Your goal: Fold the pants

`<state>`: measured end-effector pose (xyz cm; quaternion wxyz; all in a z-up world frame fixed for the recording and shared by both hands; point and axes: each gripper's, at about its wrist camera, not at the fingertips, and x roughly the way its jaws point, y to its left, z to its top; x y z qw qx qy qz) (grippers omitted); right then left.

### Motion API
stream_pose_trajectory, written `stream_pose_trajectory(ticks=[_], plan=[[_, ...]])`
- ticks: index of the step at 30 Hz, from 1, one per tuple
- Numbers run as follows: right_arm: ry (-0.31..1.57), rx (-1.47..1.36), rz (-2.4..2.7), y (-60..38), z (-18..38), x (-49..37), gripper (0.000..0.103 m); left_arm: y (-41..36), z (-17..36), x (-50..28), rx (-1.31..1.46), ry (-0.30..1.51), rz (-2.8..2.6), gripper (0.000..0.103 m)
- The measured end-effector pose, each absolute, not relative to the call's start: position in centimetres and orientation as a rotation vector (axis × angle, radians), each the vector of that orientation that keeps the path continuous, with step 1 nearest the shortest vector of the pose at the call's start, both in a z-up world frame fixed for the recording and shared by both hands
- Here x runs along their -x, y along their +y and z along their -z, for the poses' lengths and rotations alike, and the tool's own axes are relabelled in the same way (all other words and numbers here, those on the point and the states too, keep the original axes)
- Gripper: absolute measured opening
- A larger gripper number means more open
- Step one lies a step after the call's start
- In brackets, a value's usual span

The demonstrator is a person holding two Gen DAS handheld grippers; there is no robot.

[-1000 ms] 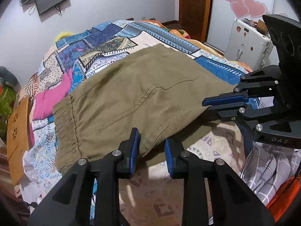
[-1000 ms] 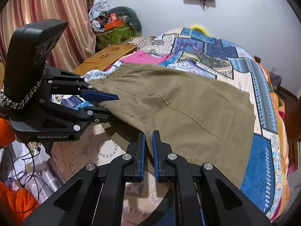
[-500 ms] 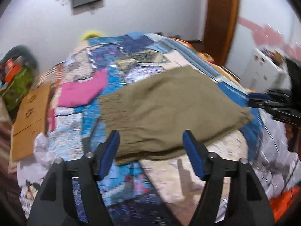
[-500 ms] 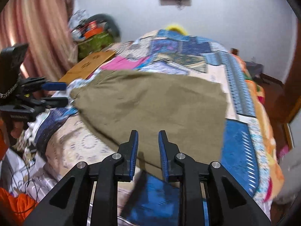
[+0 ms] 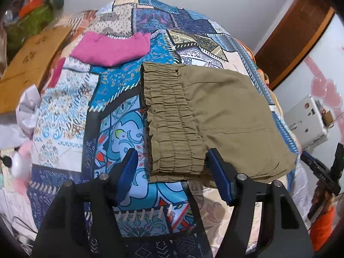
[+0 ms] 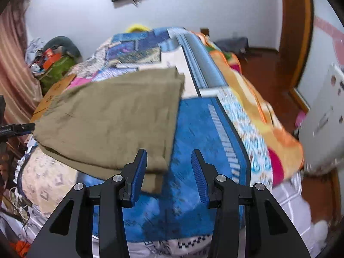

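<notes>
- Fingers spread on both sides: left gripper (image 5: 172, 175) straddles the waistband corner, right gripper (image 6: 169, 172) gapes at the hem corner, neither pinching.
- Pants (image 5: 215, 116) lie folded flat on the patchwork bedspread (image 5: 120, 129).
- Judging by that, another fold is due; both must pinch their corners first.

You have no lettering you can read here; the small white mark on the left gripper (image 6: 17, 129), at the far left edge, is too blurred.
</notes>
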<state>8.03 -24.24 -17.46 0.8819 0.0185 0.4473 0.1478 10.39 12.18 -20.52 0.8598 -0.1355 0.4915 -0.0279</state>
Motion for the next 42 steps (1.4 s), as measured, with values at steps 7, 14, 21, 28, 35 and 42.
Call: stream_pose_trajectory(ticks=[7,14,21,28,35,42], plan=[[0.978,-0.106,-0.332,-23.2,19.2,-8.3,0.039,11.2,21.0,-10.4,0.249,1.043,0.092,0.053],[0.998,-0.103,-0.355,-22.4,20.0,-8.2,0.016,10.7,20.8,-10.2,0.208,1.017,0.077,0.048],[0.923,-0.068,-0.344,-22.7,18.3,-7.5,0.010,10.0,18.8,-10.0,0.117,0.962,0.046,0.045],[0.897,0.060,-0.375,-21.7,17.0,-6.8,0.010,10.0,18.6,-9.4,0.091,0.948,0.040,0.044],[0.988,0.032,-0.389,-21.7,20.3,-6.7,0.009,10.7,21.9,-8.9,0.167,1.000,0.035,0.045],[1.008,0.031,-0.384,-22.1,20.5,-6.3,0.013,10.8,20.6,-8.7,0.102,0.990,0.020,0.061]])
